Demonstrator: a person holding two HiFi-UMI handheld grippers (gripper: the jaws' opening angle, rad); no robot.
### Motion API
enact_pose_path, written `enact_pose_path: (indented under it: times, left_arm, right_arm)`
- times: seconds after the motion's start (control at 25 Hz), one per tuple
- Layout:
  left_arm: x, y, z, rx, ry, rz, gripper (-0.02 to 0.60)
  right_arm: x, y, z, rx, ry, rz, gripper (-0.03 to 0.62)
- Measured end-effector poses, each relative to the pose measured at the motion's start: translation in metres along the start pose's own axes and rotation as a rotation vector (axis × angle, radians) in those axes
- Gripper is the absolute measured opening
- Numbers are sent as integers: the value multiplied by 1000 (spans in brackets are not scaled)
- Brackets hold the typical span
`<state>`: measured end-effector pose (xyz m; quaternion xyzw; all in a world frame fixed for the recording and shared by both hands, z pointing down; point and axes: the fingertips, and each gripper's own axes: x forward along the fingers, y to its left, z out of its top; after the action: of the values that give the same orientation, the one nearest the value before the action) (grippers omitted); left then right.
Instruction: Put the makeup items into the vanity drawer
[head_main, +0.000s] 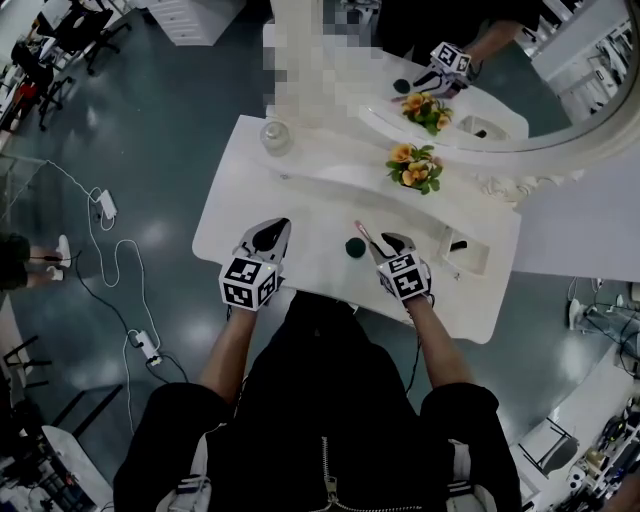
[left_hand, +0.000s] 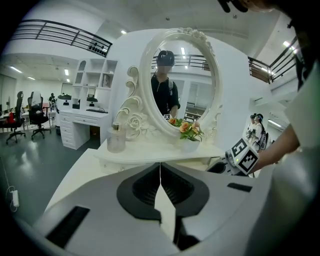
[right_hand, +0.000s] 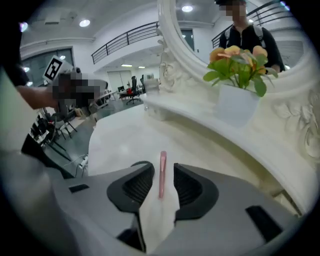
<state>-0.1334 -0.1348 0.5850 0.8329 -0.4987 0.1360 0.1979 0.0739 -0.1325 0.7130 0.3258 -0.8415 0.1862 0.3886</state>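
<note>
White vanity tabletop (head_main: 240, 205), backed by an oval mirror (left_hand: 182, 75), in an open office room with a dark floor. Right gripper (head_main: 388, 243): jaws spread, with a slim pink makeup stick (right_hand: 162, 172) lying on the tabletop in the gap between them; neither pad presses on it. Left gripper (left_hand: 160, 172): jaws pressed together, nothing between them, held over the front edge of the tabletop left of centre. A small dark round makeup pot (head_main: 354, 247) sits on the tabletop just left of the right gripper, near the front edge. At the right end of the tabletop is an open compartment (head_main: 478, 264); one small dark item lies inside it, too small to identify. On the raised shelf along the back edge stand a pot of orange flowers (head_main: 414, 168), towards the right, and a clear glass bottle (head_main: 275, 135), at the left end.
</note>
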Motion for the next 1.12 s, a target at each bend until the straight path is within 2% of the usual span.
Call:
enact_pose_path:
  times: [0.2,0.48,0.52,0.56,0.88,1.12]
  left_arm:
    - [-3,4,-3,-5,2,19,21]
    - [-11,11,-8,-12,14,43,21]
    - [-11,11,-8,-12,15,44,21]
    - [-11,11,-8,-12,15,43,21]
    - [0,1,0,6,7,7,21]
    - [16,-7,12,32,-5,-36,21]
  right_arm:
    - [19,2,-34,-33,139,4,124]
    - [30,0,-50,-24,197,9,107]
    - [30,-1,-50,-26,198,9,89]
    - [31,-2,-50,-26,195,7,43]
    - [13,-7,-32,-6,71,-11,38]
    - [-28,-14,13,-9,-68,-41,38]
